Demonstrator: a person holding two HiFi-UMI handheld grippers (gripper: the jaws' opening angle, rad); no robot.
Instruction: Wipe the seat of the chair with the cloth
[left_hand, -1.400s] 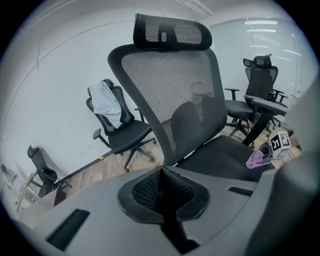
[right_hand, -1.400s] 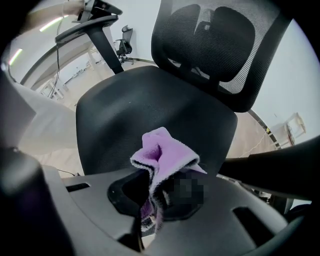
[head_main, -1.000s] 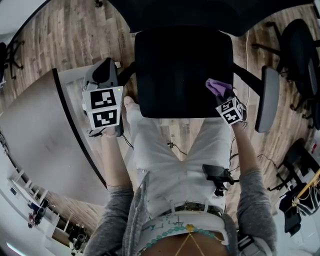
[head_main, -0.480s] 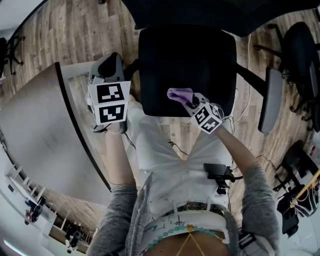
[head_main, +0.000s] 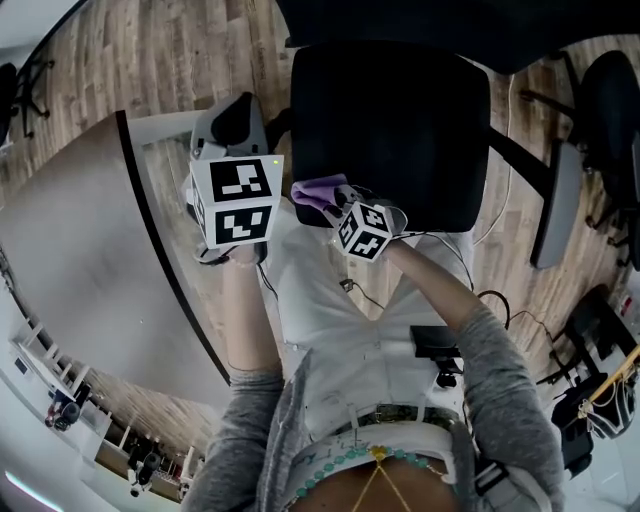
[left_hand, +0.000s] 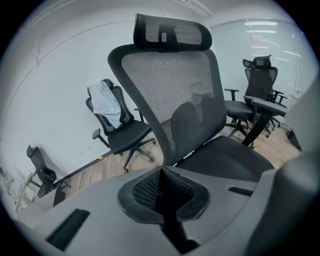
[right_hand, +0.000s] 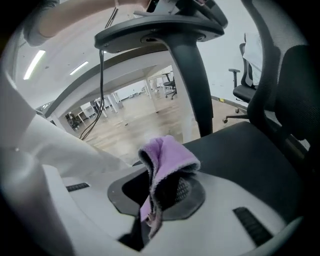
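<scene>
The black chair seat (head_main: 400, 120) lies just ahead of me in the head view; its front part also shows in the right gripper view as a dark seat (right_hand: 240, 150). My right gripper (head_main: 335, 200) is shut on a folded purple cloth (head_main: 318, 190), held at the seat's front left corner. In the right gripper view that cloth (right_hand: 165, 160) bulges out between the closed jaws, right at the seat's edge. My left gripper (head_main: 235, 135) stays left of the seat, above the chair's left armrest, jaws shut with nothing between them (left_hand: 162, 172). The mesh backrest (left_hand: 175, 90) fills the left gripper view.
A curved white table (head_main: 90, 260) sits to my left. The chair's right armrest (head_main: 555, 200) juts out on the right, its left armrest (right_hand: 160, 30) looms above the cloth. More office chairs (left_hand: 117, 125) stand behind and at the right (head_main: 610, 110). Cables hang at my waist.
My right gripper has swept the cloth leftward along the seat's front, from the right side to the front left corner. The left gripper has barely shifted.
</scene>
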